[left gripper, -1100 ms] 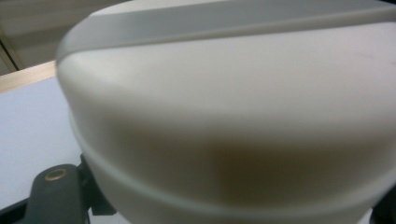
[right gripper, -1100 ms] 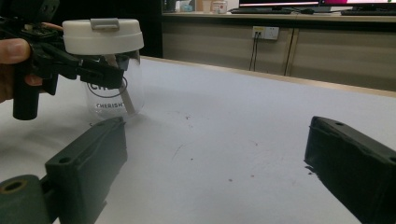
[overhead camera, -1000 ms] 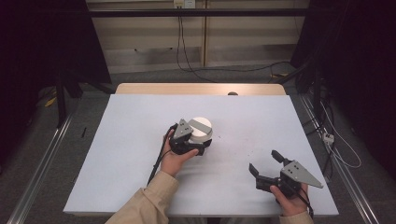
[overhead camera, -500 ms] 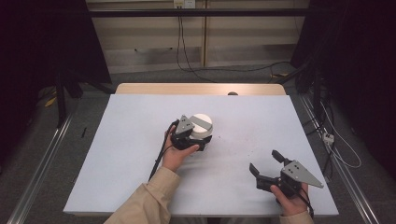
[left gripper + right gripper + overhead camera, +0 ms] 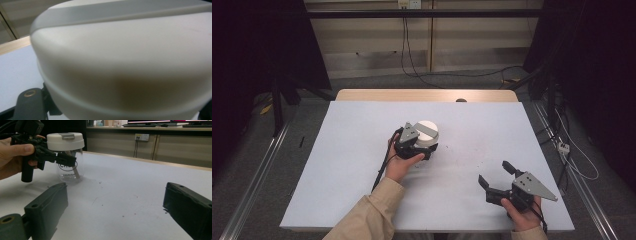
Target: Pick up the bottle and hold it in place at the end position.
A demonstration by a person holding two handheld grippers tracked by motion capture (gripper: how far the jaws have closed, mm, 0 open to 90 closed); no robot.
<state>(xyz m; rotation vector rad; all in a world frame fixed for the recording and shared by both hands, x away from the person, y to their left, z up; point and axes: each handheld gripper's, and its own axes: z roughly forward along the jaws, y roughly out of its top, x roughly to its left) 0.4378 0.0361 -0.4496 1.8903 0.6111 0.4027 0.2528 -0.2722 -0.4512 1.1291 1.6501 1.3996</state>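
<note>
In the high view, the jar (image 5: 428, 134) stands mid-worktop (image 5: 352, 150), with the left gripper (image 5: 419, 148) clamped just under its white lid (image 5: 427, 127). The left gripper view shows that smooth lid (image 5: 125, 62) close up; it is likely slippery. In the right gripper view, the clear, rigid jar (image 5: 68, 167) holds a slanted stick, and the right gripper (image 5: 115, 207) gapes empty.

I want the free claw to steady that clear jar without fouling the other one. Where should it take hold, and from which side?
Probably the clear glass body below the white lid, from the open side facing the right claw. The jar stands upright, and the left claw sits level under the lid's rim.
</note>
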